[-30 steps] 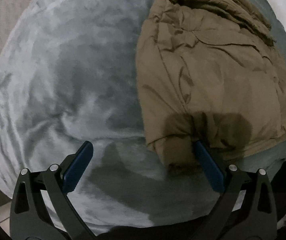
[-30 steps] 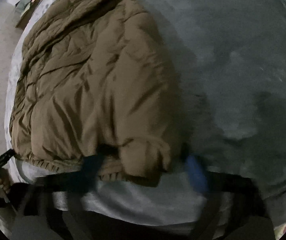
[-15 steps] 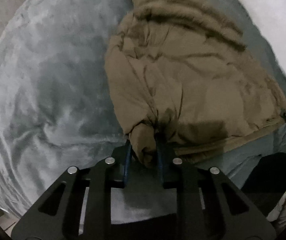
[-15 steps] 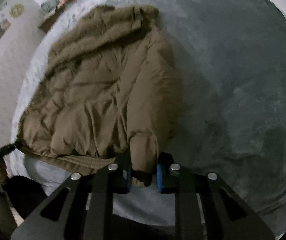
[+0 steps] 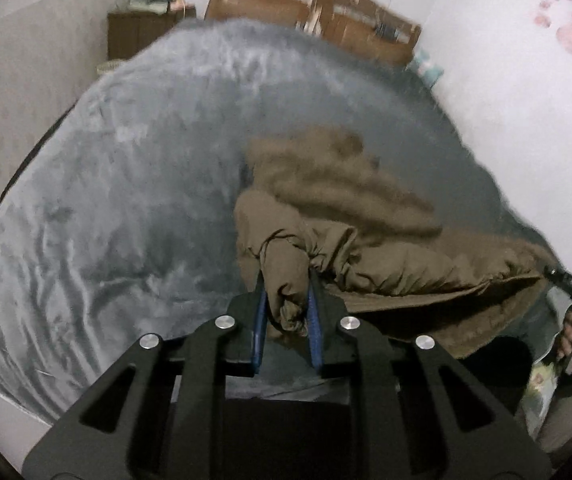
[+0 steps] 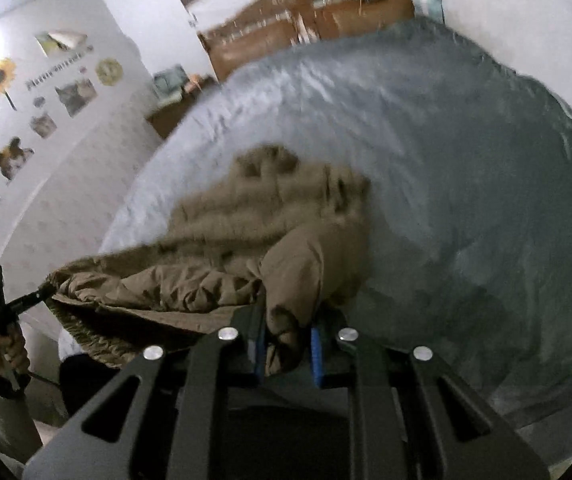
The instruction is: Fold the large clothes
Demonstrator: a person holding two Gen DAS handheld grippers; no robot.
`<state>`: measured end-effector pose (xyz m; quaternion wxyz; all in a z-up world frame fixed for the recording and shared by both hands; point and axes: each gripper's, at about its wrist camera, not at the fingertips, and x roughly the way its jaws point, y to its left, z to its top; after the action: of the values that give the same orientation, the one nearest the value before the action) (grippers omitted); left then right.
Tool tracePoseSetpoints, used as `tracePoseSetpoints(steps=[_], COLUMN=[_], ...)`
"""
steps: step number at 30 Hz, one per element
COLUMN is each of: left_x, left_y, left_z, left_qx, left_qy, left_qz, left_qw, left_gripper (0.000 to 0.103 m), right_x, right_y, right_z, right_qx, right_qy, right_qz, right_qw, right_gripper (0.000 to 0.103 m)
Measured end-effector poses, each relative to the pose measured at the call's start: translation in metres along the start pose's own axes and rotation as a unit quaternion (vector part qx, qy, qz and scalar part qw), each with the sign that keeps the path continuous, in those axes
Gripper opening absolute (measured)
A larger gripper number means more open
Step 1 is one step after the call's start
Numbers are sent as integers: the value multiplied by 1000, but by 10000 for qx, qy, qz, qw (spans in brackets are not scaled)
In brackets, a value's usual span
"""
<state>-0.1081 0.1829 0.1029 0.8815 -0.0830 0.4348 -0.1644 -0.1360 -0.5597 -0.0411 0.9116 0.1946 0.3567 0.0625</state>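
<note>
A large brown padded jacket (image 5: pixel 366 232) lies on a grey plush bed cover (image 5: pixel 126 200). My left gripper (image 5: pixel 286 312) is shut on the jacket's near left corner, a bunched cuff or hem, and holds it up off the bed. My right gripper (image 6: pixel 288 340) is shut on the jacket's near right corner (image 6: pixel 290 280) and also holds it raised. The jacket's near hem (image 6: pixel 134 312) hangs stretched between the two grippers. Its far part (image 6: pixel 270 184) is blurred and still rests on the cover (image 6: pixel 466 200). Each view shows the other gripper at its edge.
A wooden headboard (image 5: pixel 310 12) stands at the far end of the bed. A dark bedside cabinet (image 5: pixel 142 28) sits to its left. White walls with pictures (image 6: pixel 26 120) flank the bed. The near bed edge lies just under the grippers.
Both grippers closed on the jacket's near corners, then lifted them up and back. The views tilted up, so the headboard and walls now show. The jacket's front half has come off the cover.
</note>
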Motion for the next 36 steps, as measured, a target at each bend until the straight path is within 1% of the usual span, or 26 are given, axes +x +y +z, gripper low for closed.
tracePoseSetpoints(steps=[2,3,5,8,9,10,11,12,13,15,16,18,21,23,24,25,26,27,28,30,31,32,33,34,35,36], left_x=[-12,-11,3,37,51,63,76,88,100,129,146,172,211,233,239,246,249,248,246,238,227,222,225,234,246,263], left_y=[-4,-5,-2,3,1,-1,-17,-22,-27,-26,-24,-21,-16,-19,-19,-16,-14,-9,-2,12,25,33,38,39,41,43], left_z=[6,11,27,56,67,81,90,103,112,143,160,180,202,210,211,211,209,208,204,194,181,173,168,164,162,159], left_qx=[21,7,-46,-243,-286,-270,-174,-76,-65,-70,-108,-155,-214,-98,-83,-80,-101,-134,-232,-463,-618,-769,-807,-761,-644,-517], left_qy=[-160,-199,-209,-246,-287,-370,-462,-570,-619,-686,-740,-841,-959,-1206,-1290,-1374,-1435,-1510,-1612,-1701,-1781,-1835,-1666,-1455,-1199,-858], left_qz=[-61,-79,-77,44,158,338,464,589,628,734,778,838,935,1128,1121,1067,1091,1118,1134,958,832,756,858,924,967,1040], left_qw=[9999,9998,9997,9994,9991,9984,9977,9966,9961,9949,9942,9928,9908,9862,9853,9847,9836,9821,9801,9797,9785,9771,9790,9821,9860,9895], left_gripper=[16,16,16,17,17,17,17,17,17,17,17,19,25,41,51,79,99,100,100,100,100,100,100,100,100,100], right_x=[-8,-8,3,28,40,50,61,72,86,114,123,146,191,209,219,229,236,239,235,214,205,195,186,186,191,206], right_y=[0,0,-4,-11,-13,-12,-9,-7,-8,-11,-10,-13,-21,-26,-28,-31,-33,-36,-38,-45,-48,-54,-63,-69,-77,-88], right_z=[6,10,22,45,59,66,77,88,104,132,140,157,175,178,179,179,178,177,174,171,169,167,164,162,159,153], right_qx=[37,40,131,471,538,552,526,491,511,536,532,567,606,655,678,666,647,638,648,576,568,585,590,572,569,620], right_qy=[-170,-217,-264,-367,-447,-474,-529,-585,-625,-698,-725,-785,-779,-799,-820,-791,-772,-828,-1062,-1561,-1737,-1931,-2041,-1927,-1684,-1224], right_qz=[64,53,52,145,103,102,32,-65,-137,-283,-319,-381,-665,-772,-750,-736,-745,-779,-863,-945,-980,-1003,-971,-929,-895,-864], right_qw=[9998,9997,9996,9981,9975,9973,9972,9971,9966,9957,9954,9946,9929,9916,9915,9919,9921,9915,9885,9815,9783,9743,9723,9752,9800,9868], right_gripper=[16,16,16,16,16,16,16,16,16,16,16,16,17,20,30,51,65,84,90,95,99,101,101,101,101,101])
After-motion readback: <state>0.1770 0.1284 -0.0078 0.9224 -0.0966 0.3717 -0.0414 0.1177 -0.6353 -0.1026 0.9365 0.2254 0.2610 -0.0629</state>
